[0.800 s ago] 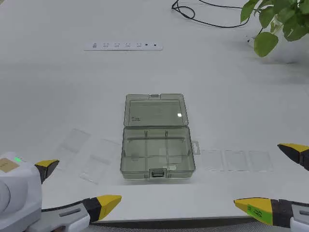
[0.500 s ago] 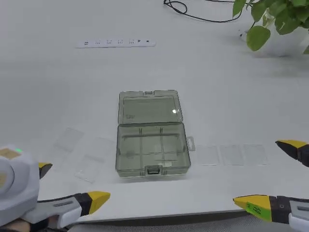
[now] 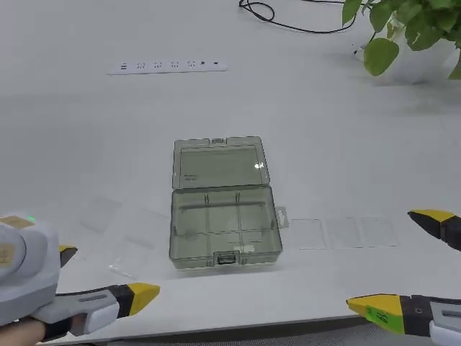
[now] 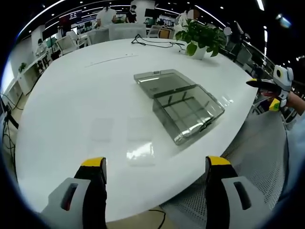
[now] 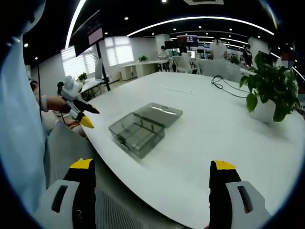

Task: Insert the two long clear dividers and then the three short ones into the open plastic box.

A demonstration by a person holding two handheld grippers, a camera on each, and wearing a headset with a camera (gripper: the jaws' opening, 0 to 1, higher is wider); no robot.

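Observation:
The open smoky plastic box (image 3: 223, 229) lies mid-table with its lid (image 3: 218, 163) flat behind it; thin partition lines show inside the base. Clear dividers (image 3: 137, 238) lie left of it, and three short clear ones (image 3: 343, 232) sit in a row to its right. My left gripper (image 3: 104, 272) hovers open at the front-left table edge, nothing between its yellow tips. My right gripper (image 3: 395, 261) is open at the front right. The left gripper view looks between that gripper's (image 4: 155, 163) tips at the box (image 4: 188, 109) and dividers (image 4: 140, 153). The right gripper (image 5: 152, 165) faces the box (image 5: 138, 129).
A white power strip (image 3: 167, 66) lies at the back of the table, a black cable (image 3: 288, 21) behind it. A potted plant (image 3: 403, 29) stands at the back right. The table's front edge (image 3: 252, 326) runs just beyond both grippers.
The head view has shifted a little, so the box sits slightly further left in the picture. Both grippers stay open near the front edge; nothing on the table has moved.

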